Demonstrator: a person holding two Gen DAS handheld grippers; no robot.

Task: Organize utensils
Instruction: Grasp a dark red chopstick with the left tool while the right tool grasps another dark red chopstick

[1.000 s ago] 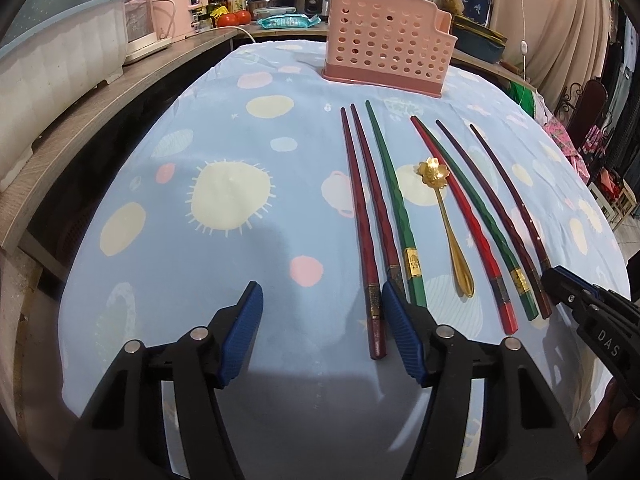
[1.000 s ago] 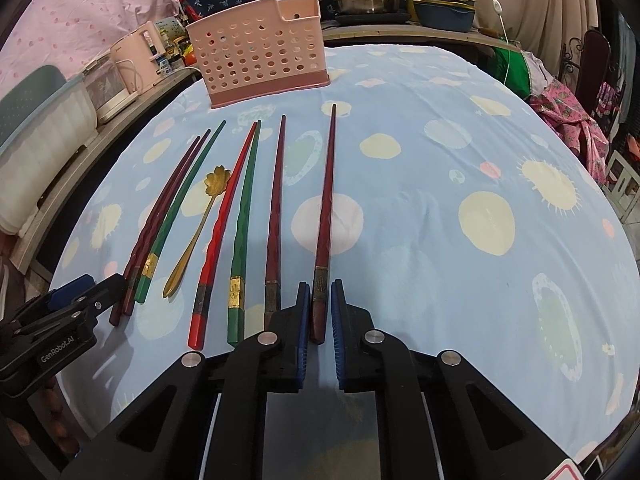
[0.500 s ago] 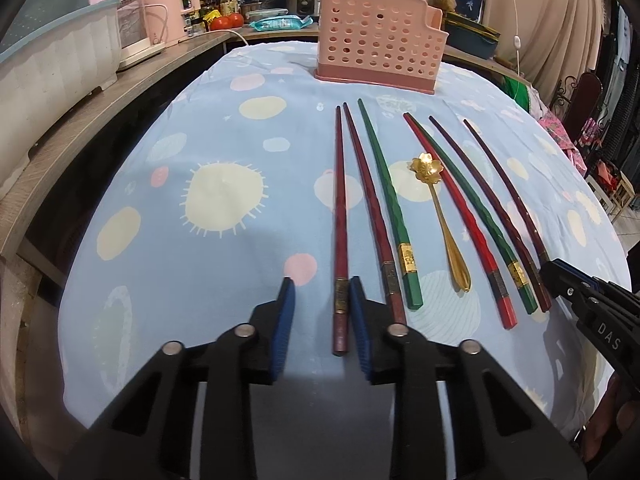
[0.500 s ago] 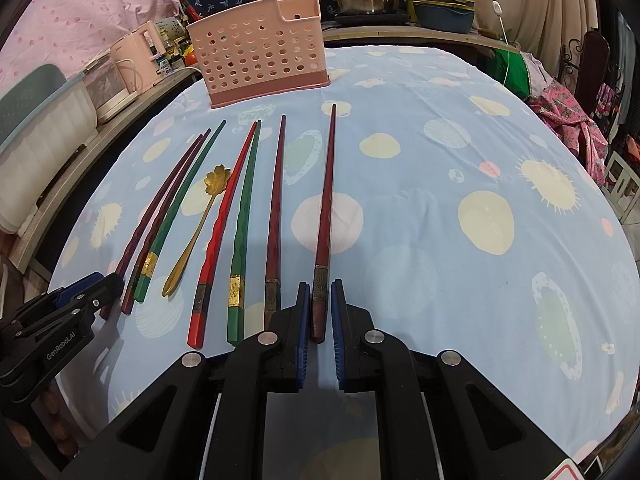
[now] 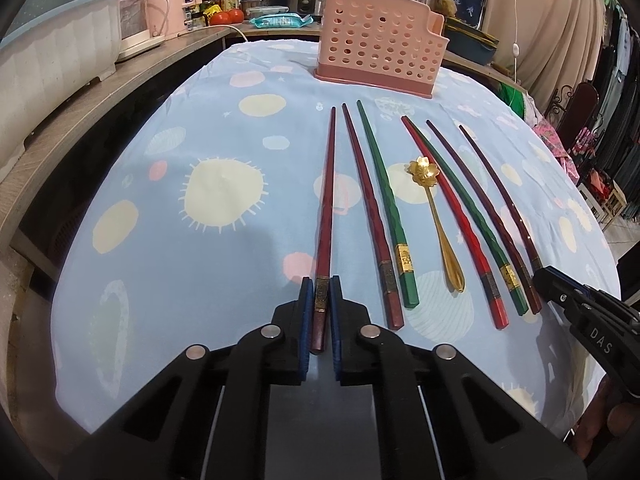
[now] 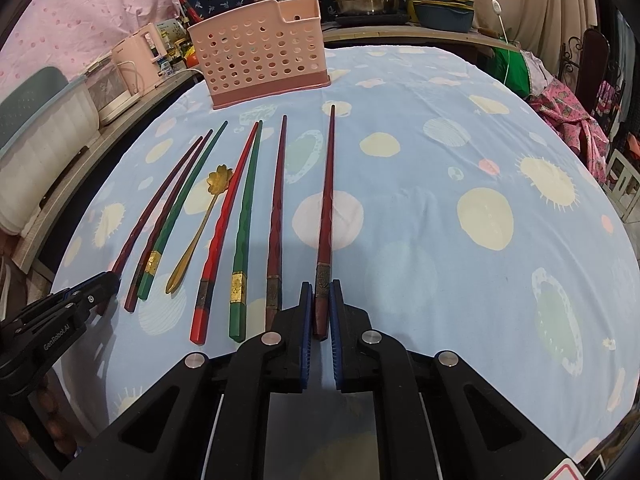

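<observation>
Several chopsticks lie side by side on the blue spotted tablecloth point(image 5: 224, 264), with a gold flower-headed spoon point(image 5: 436, 216) among them. My left gripper point(image 5: 320, 284) is closing on the near end of the leftmost dark red chopstick point(image 5: 328, 200), and its blue pads touch both sides. At the other end of the row, my right gripper point(image 6: 321, 286) is shut on the near end of the rightmost dark red chopstick point(image 6: 328, 200). Both chopsticks still rest on the cloth. A pink perforated basket point(image 5: 380, 52) stands upright beyond the tips.
Between the held chopsticks lie dark red, green and red ones point(image 6: 244, 232). A wooden counter point(image 5: 80, 120) runs along the left, bearing a white tub and pink appliances. Pots stand behind the basket point(image 6: 260, 56). Clothes and a chair are past the table's right edge.
The left jaws have closed from wide apart onto the leftmost chopstick, whose near end slid left, away from its neighbour. The right gripper has kept its grip and not moved.
</observation>
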